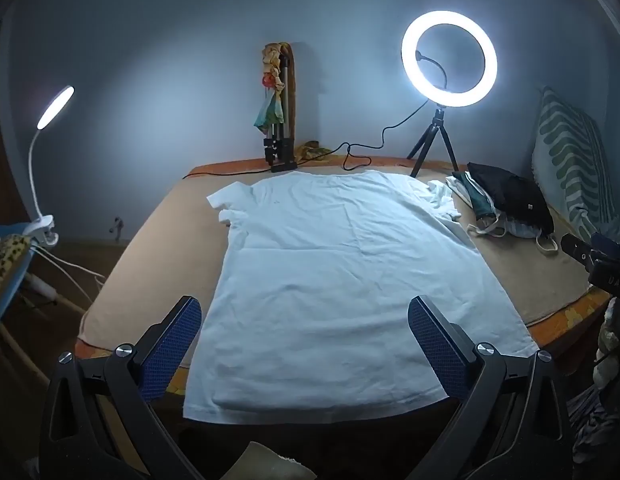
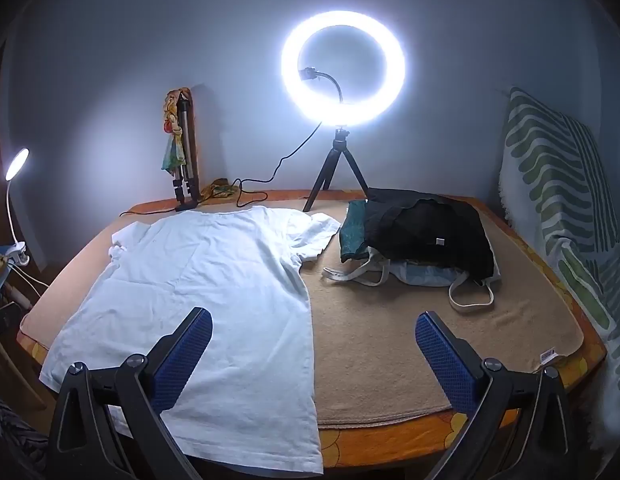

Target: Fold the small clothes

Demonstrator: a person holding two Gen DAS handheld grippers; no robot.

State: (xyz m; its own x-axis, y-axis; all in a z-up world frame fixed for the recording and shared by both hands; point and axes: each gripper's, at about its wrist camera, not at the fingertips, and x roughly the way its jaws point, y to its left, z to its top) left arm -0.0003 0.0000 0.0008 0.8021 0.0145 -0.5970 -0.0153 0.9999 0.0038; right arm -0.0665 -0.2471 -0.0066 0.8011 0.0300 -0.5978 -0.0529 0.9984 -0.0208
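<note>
A table (image 2: 389,452) with an orange flowered edge carries a tan blanket (image 2: 389,352); its near corners are cut off by the gripper frames in both views. Spread flat on the blanket is a white T-shirt (image 1: 329,272), collar toward the wall, hem hanging a little over the near edge; its right sleeve is crumpled and its left sleeve partly folded under, so their outlines are hard to read. At the far right of the table lies a heap of clothes (image 2: 421,236), a black piece on top hiding most of what is below, with only teal cloth, pale fabric and cream straps showing. A striped green-and-white cloth (image 2: 549,200) leans at the right, cut off by the picture's rim. A lit ring light (image 2: 343,68) on a small tripod glares and washes out the wall behind. The left gripper (image 1: 306,320) hovers over the shirt's lower half, its blue-padded jaws wide apart and holding nothing. The right gripper (image 2: 313,332) hovers over the shirt's right edge, jaws likewise spread and empty.
</note>
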